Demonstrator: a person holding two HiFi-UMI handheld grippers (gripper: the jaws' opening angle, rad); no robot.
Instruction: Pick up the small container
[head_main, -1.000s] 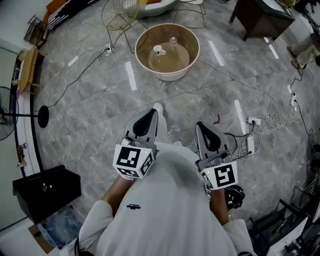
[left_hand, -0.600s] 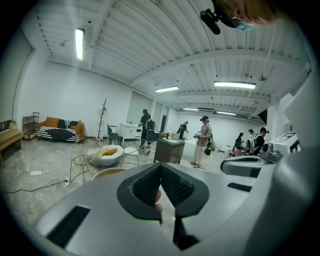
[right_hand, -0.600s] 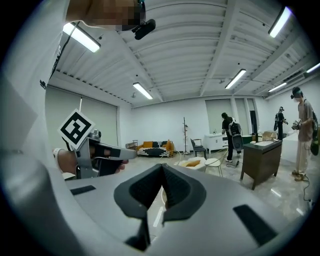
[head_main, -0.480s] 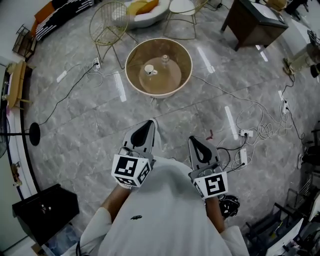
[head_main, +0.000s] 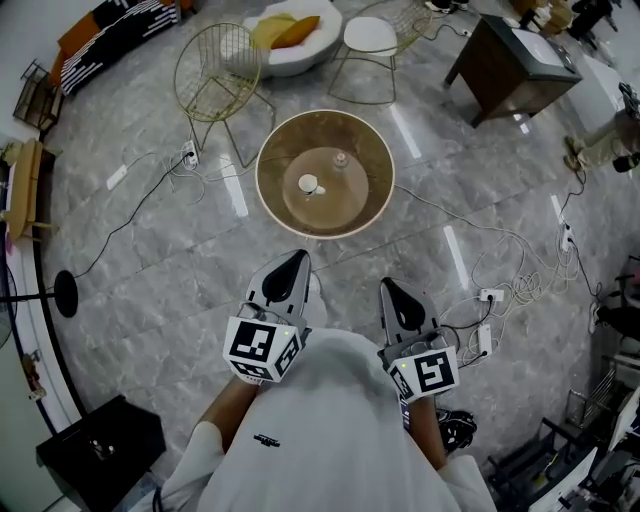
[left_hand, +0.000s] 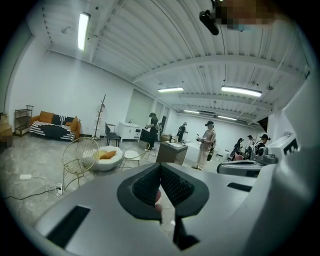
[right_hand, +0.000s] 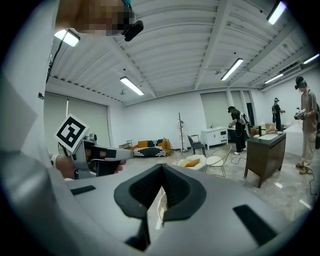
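Note:
A round tan table (head_main: 372, 210) stands on the grey marble floor ahead of me. On it sit a small white container (head_main: 309, 184) and, a little farther back, a small clear one with a knob top (head_main: 340, 158). My left gripper (head_main: 296, 259) and right gripper (head_main: 388, 286) are held close to my body, well short of the table, both pointing toward it. In the left gripper view the left gripper's (left_hand: 160, 167) pads meet at the tip with nothing between them. The right gripper (right_hand: 162, 167) is likewise shut and empty in its own view.
A gold wire chair (head_main: 212, 72), a white cushioned seat with yellow pillows (head_main: 284, 34) and a white stool (head_main: 369, 36) stand beyond the table. A dark desk (head_main: 510, 55) is at the far right. Cables and power strips (head_main: 489, 296) lie on the floor at right. A black box (head_main: 100, 452) sits at lower left.
The table has come down toward the middle of the head view and more furniture shows behind it. Both grippers stay shut in the same pose.

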